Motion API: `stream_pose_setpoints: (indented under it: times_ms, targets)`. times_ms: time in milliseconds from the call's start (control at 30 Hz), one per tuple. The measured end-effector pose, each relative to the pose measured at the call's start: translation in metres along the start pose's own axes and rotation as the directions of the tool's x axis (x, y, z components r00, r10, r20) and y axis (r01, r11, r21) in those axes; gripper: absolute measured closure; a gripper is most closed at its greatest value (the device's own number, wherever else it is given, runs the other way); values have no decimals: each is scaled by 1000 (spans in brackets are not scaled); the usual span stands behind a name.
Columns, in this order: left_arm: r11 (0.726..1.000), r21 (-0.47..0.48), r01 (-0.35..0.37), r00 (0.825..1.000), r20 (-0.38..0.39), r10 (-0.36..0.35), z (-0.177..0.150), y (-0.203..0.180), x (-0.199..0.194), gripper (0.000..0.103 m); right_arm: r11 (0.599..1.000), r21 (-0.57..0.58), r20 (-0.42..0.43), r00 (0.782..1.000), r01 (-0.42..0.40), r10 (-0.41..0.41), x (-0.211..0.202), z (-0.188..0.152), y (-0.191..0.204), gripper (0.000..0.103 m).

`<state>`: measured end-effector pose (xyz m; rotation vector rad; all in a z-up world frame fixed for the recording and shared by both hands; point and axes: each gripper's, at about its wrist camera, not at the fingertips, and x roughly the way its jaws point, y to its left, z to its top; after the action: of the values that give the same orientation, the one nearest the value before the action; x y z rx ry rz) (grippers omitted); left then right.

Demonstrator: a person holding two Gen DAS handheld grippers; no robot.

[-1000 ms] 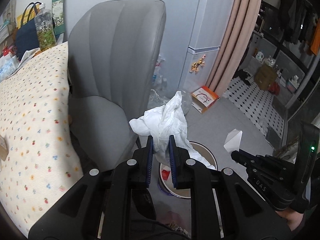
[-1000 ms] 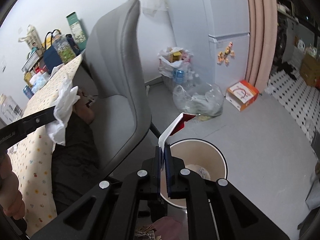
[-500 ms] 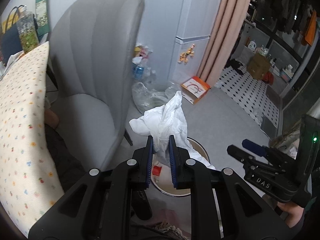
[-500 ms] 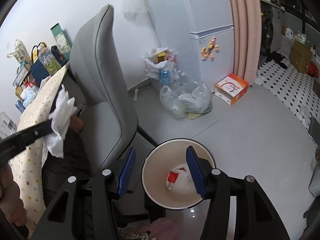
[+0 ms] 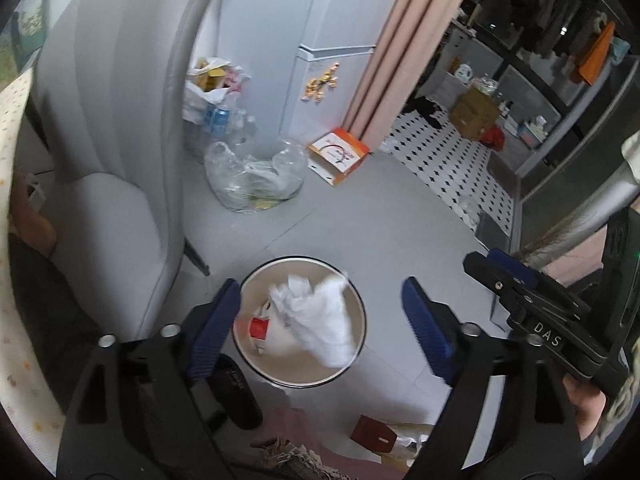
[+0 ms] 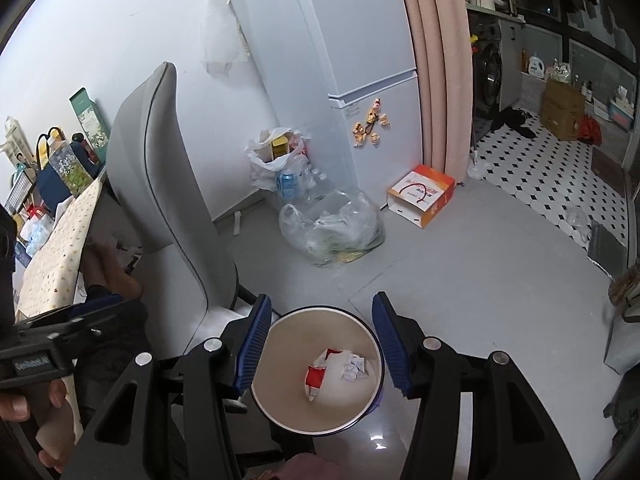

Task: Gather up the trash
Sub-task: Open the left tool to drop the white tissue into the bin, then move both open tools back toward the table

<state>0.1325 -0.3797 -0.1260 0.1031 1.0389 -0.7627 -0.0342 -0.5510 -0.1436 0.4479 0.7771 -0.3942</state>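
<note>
Tissue (image 5: 320, 320), white and crumpled, is in the round bin (image 5: 360, 300) between the left gripper (image 5: 324, 320) blue pads, touching neither; those jaws have just opened wide. Right gripper (image 6: 320, 344) also stands apart, empty, over the bin. Grey chair (image 5: 112, 160) at ten o'clock, clear bag (image 5: 256, 180) at twelve.

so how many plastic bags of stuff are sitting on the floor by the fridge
2: a white bag of cartons and cans against the wall beside the fridge, and a clear bag in front of it. More may sit hidden behind the chair.
</note>
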Motion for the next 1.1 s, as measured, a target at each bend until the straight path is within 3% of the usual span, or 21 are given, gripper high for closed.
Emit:
stream_pose_setpoints:
  times_ms: [100,233,367,567,700,833,1100]
  targets:
    - [999,-34,-11,1000,24,12,-1,13,-14,13,1000,-13,-3,1000,5,-5,3,-3,9,43]
    - [997,-71,-40,996,72,46,-3,30,-39,8,998,-53,28,999,23,-22,0,-3,32,21]
    - [990,-126,-56,989,131,73,-8,48,-70,6,995,-97,40,999,10,-6,-4,-3,54,11]
    - [977,-193,-88,967,219,130,-18,76,-117,6,987,-155,56,997,-38,47,-13,-7,93,8]
    - [967,-232,-109,938,299,177,-30,93,-153,6,980,-195,77,996,-29,44,-20,-9,123,8]
    - [954,-270,-130,907,355,225,-44,108,-182,6,968,-241,89,992,-70,94,-32,-13,158,8]
    - [924,-352,-149,858,419,298,-71,148,-222,6,940,-319,102,983,-116,156,-48,-25,217,8]
